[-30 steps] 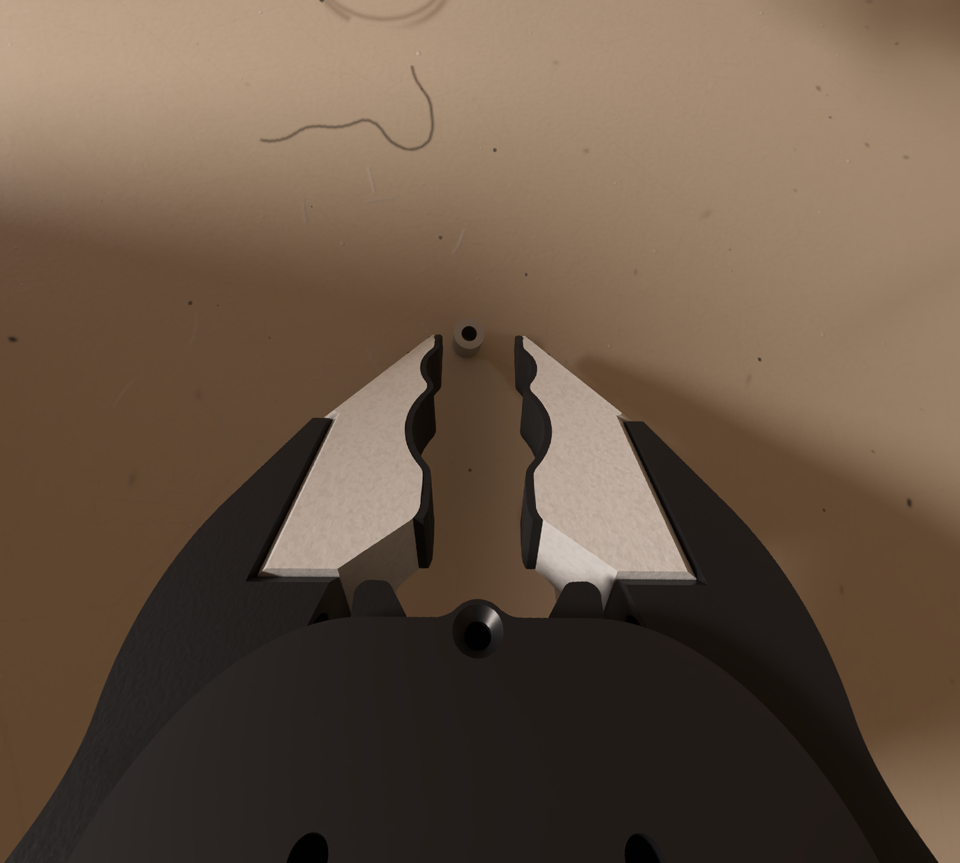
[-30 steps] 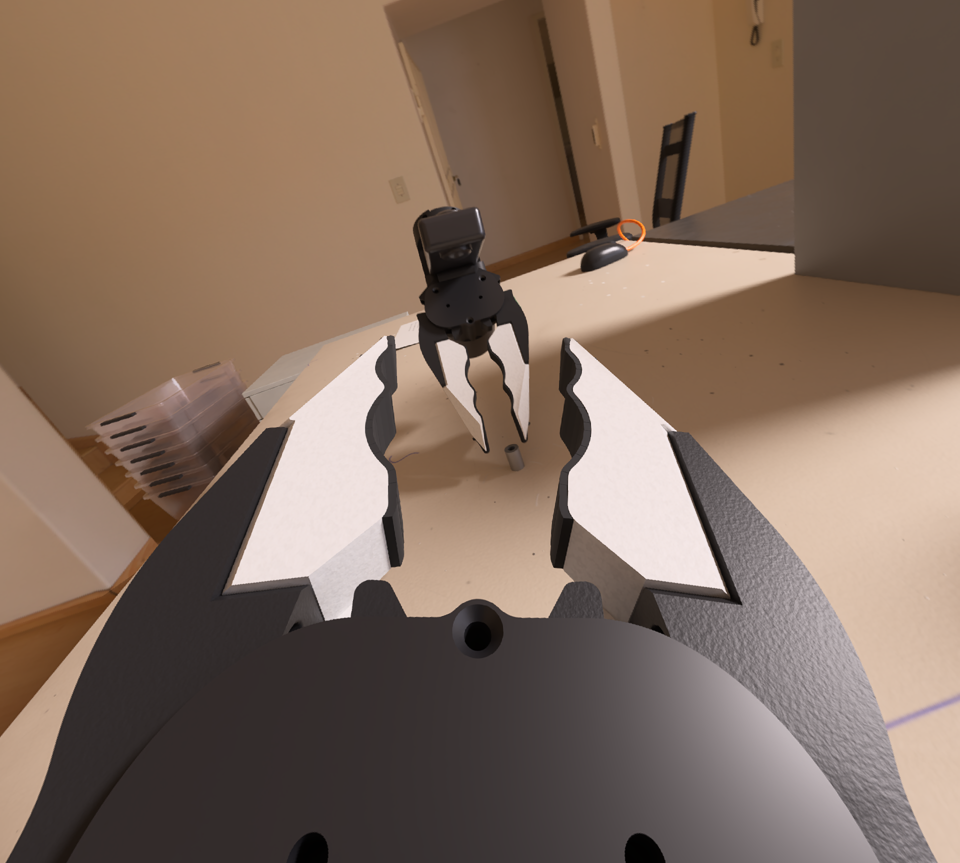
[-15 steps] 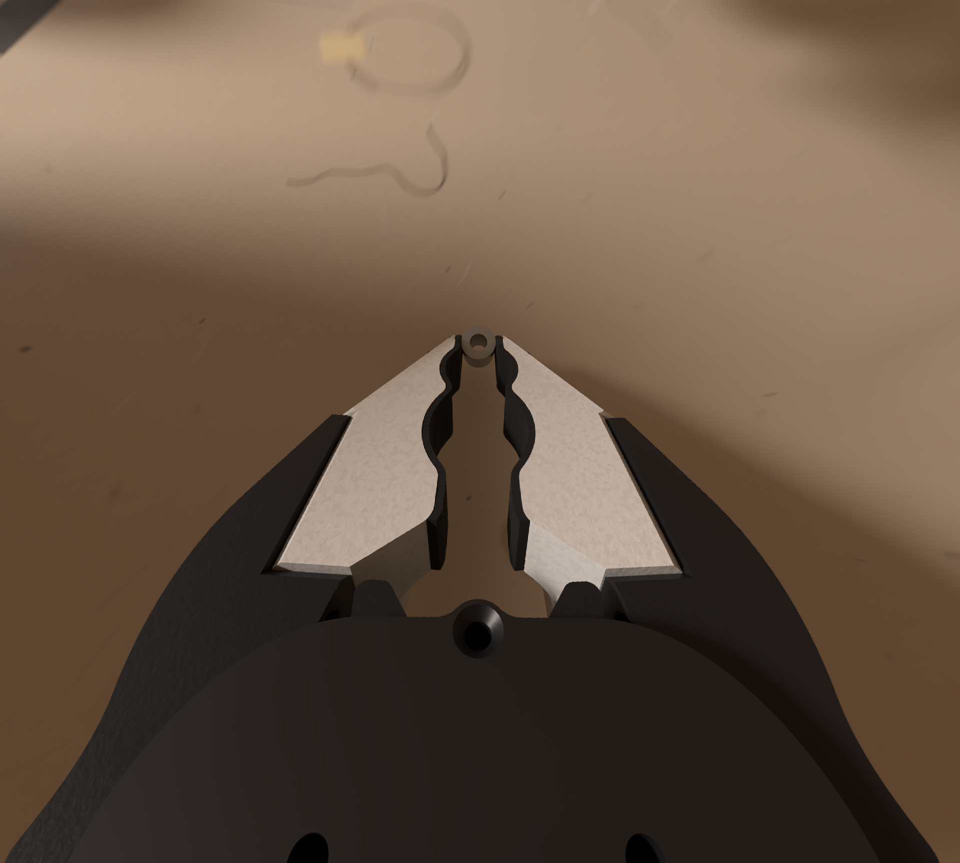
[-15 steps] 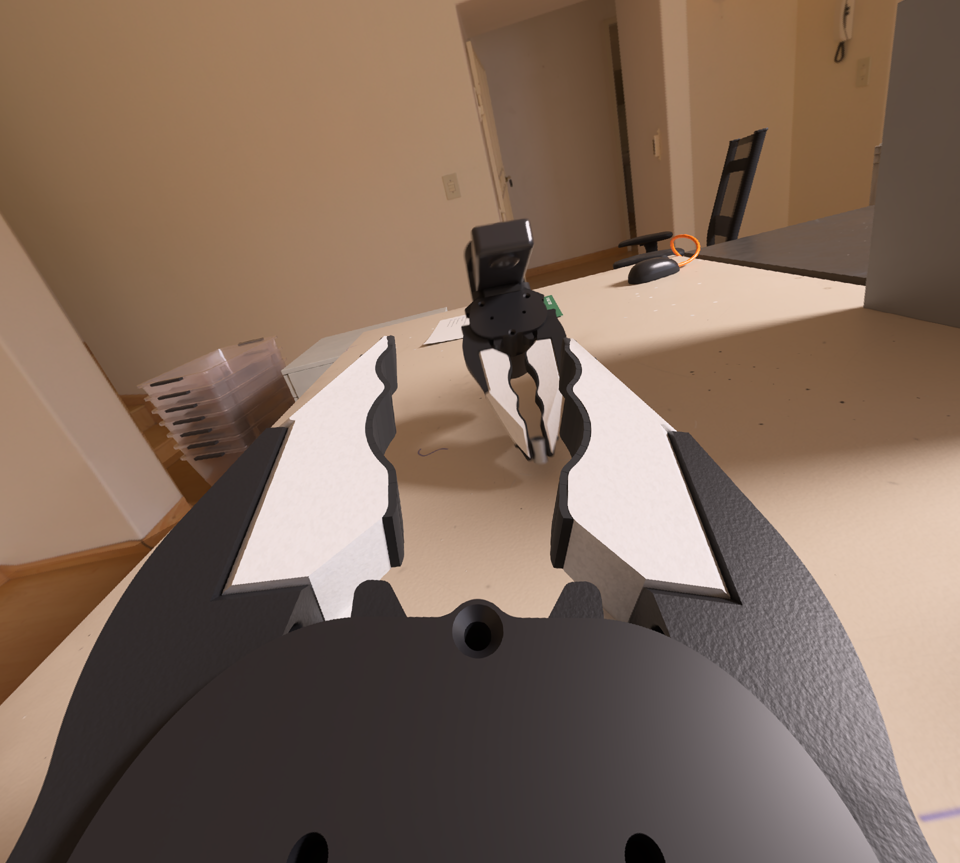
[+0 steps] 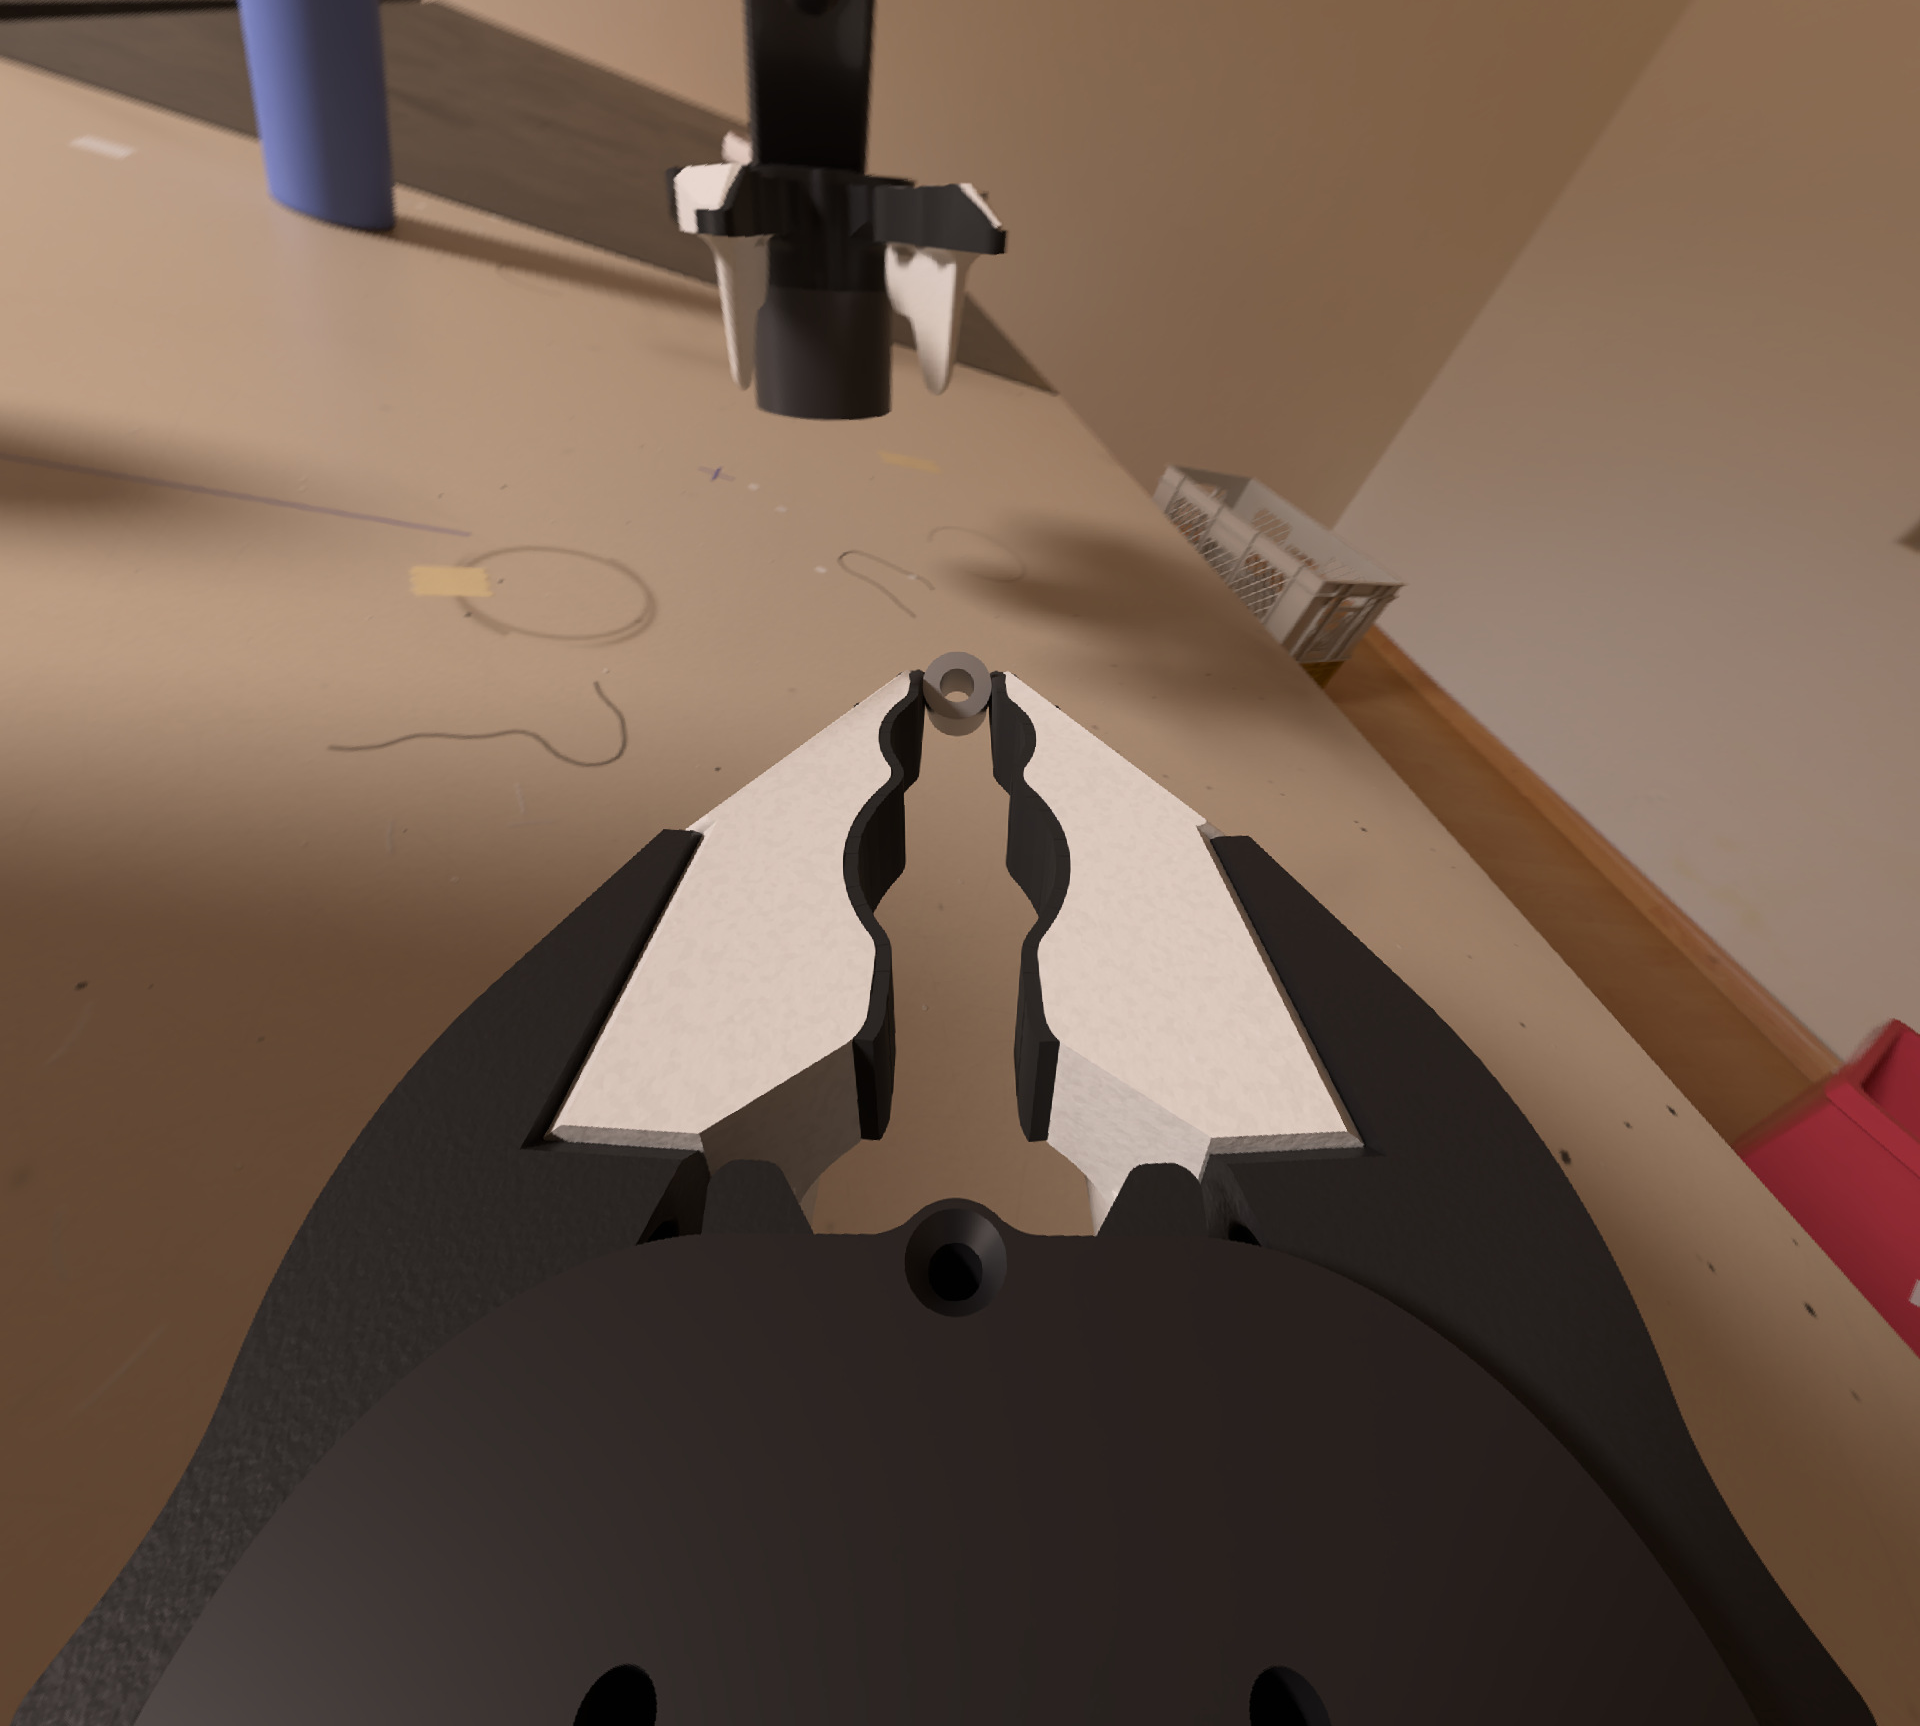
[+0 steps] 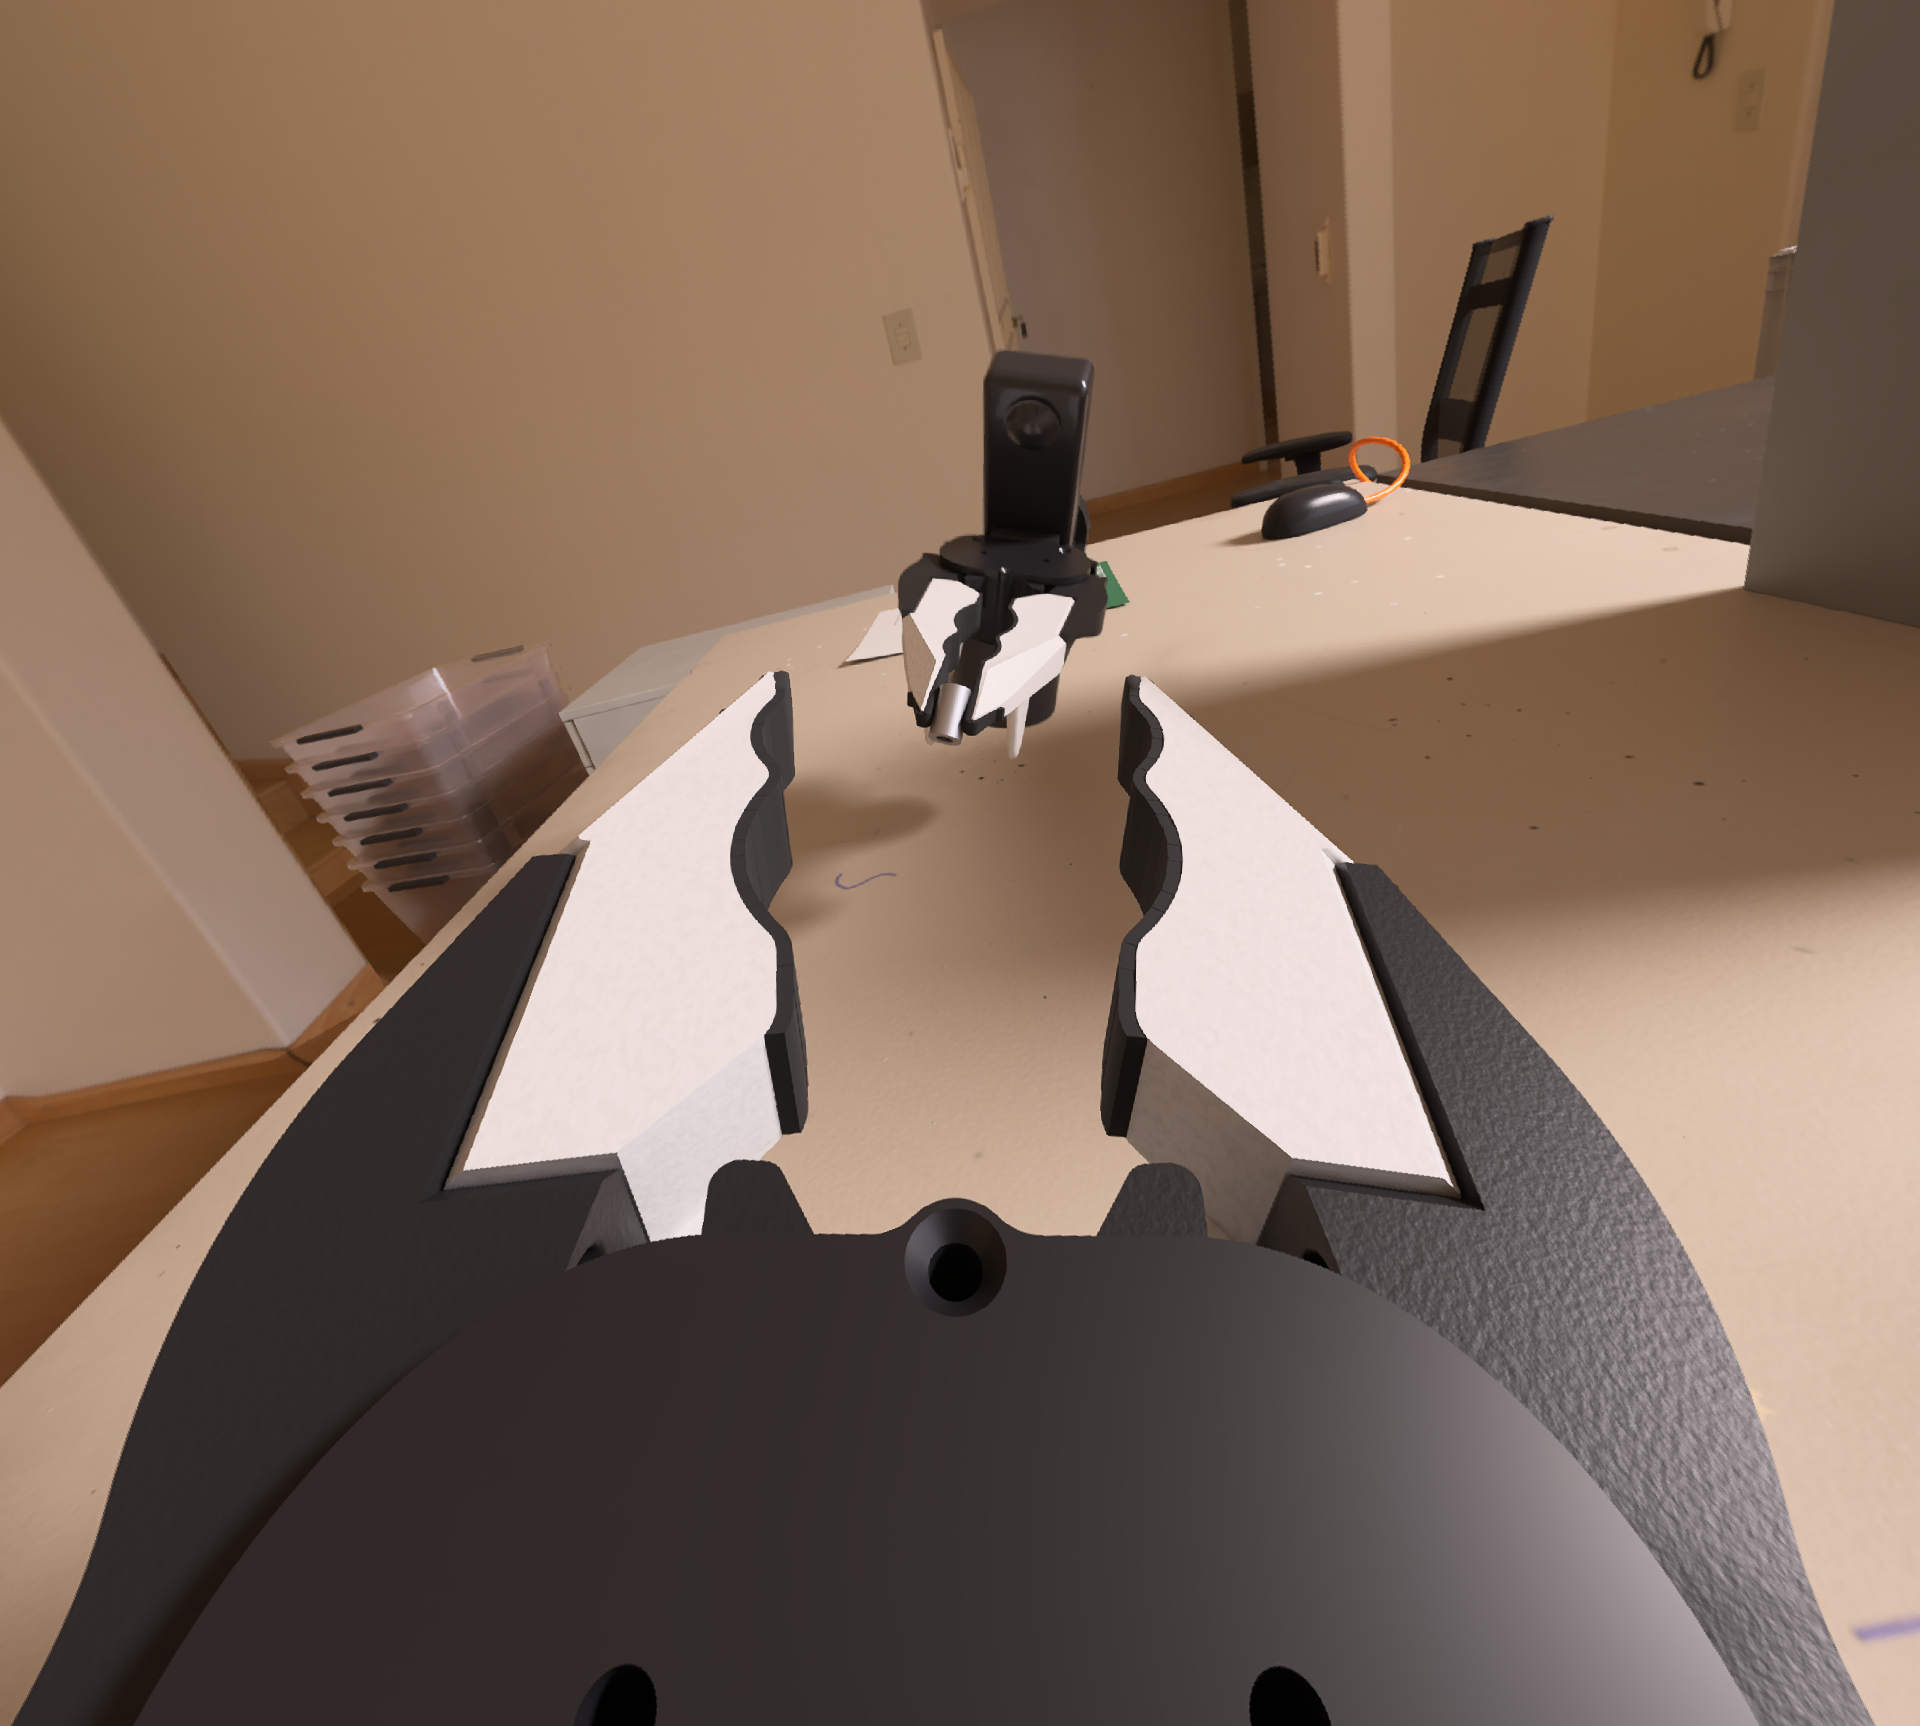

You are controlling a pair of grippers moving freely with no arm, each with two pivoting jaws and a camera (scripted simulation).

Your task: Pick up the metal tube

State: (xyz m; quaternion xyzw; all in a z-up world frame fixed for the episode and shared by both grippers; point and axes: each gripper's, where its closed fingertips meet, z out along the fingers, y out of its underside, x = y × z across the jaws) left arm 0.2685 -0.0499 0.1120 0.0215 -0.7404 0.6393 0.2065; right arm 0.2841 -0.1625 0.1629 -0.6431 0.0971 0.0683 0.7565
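A short grey metal tube is pinched between the tips of my left gripper, which is shut on it and holds it above the tan table. In the right wrist view the left gripper shows farther off, tilted, with the tube sticking out of its tips, clear of the table. My right gripper is open and empty, above the table. It also shows in the left wrist view, hanging over the table beyond the tube.
A blue bottle stands at the back left. A white crate and a red bin lie past the table's right edge. A dark mouse, a grey panel and stacked clear trays show in the right wrist view.
My left gripper closed on the tube, lifted it off the table and tilted up, so its view now takes in the room and the right gripper. The right gripper stayed open.
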